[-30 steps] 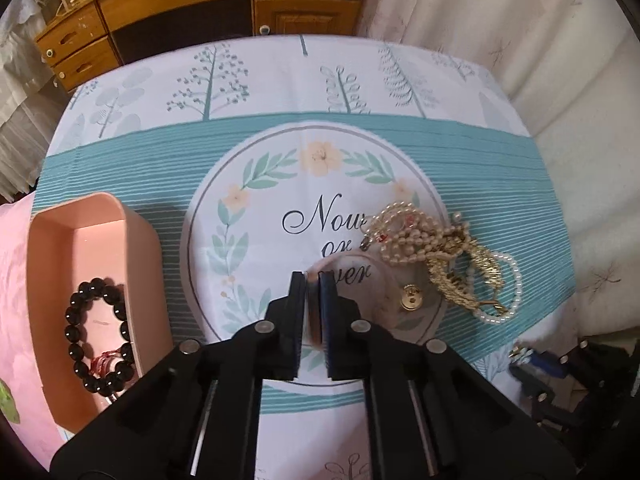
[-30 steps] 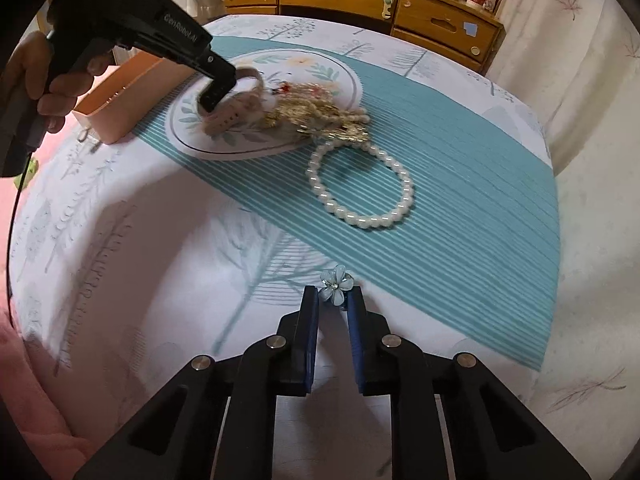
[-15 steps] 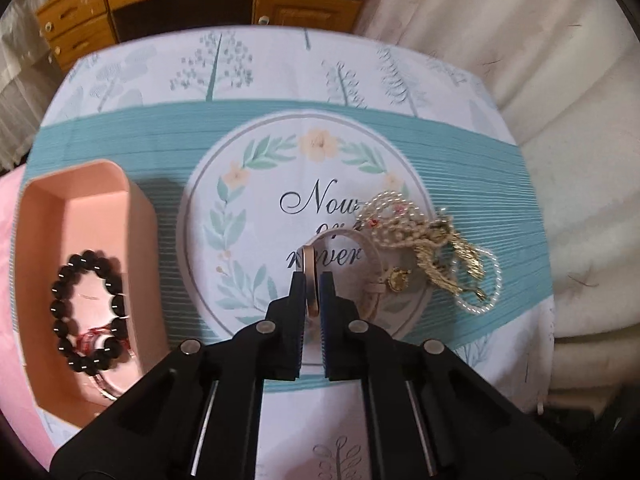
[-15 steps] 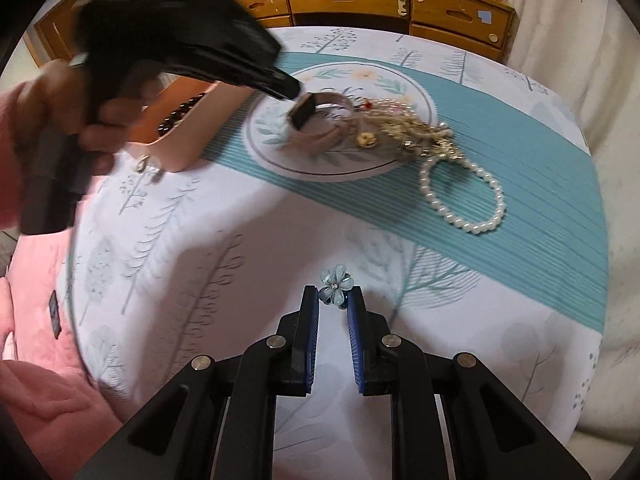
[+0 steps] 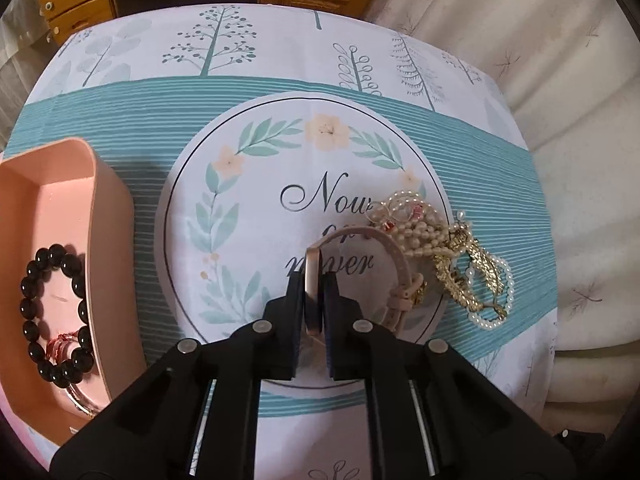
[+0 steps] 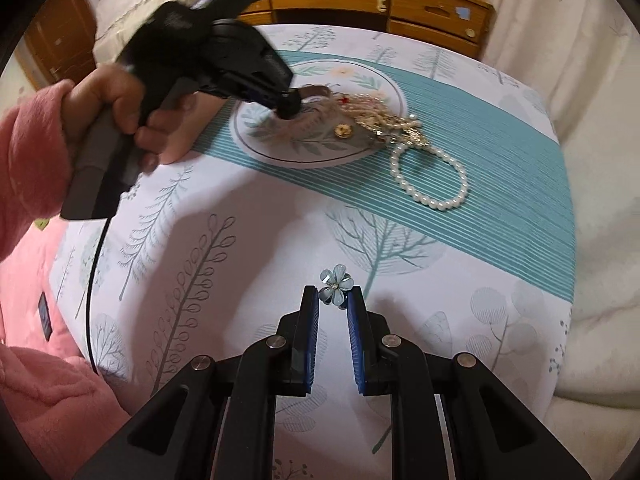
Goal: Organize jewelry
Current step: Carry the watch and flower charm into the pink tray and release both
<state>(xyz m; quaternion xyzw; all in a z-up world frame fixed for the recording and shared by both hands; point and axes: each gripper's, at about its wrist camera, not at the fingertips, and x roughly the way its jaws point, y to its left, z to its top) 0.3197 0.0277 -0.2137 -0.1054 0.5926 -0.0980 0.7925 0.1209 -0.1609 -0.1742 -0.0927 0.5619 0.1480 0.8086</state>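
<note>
My left gripper (image 5: 313,280) is shut on a pink-strapped watch (image 5: 394,256), gripping its round case and holding it above the tablecloth's round print. A tangle of pearl and gold jewelry (image 5: 448,256) lies just right of the watch. A pink tray (image 5: 108,216) at the left holds a black bead bracelet (image 5: 52,312). My right gripper (image 6: 333,300) is shut on a small blue flower clip (image 6: 336,286) above the table's near side. The left gripper (image 6: 288,108) also shows in the right wrist view, beside a pearl bracelet (image 6: 432,176).
A printed tablecloth (image 5: 280,52) covers the round table. A wooden dresser (image 6: 400,0) stands behind it. Cream curtain fabric (image 5: 580,120) hangs at the right. The person's pink sleeve (image 6: 28,152) is at the left in the right wrist view.
My left gripper has lifted the watch off the tablecloth and away from the jewelry pile. My right gripper has kept hold of the flower clip and swung a little to the right.
</note>
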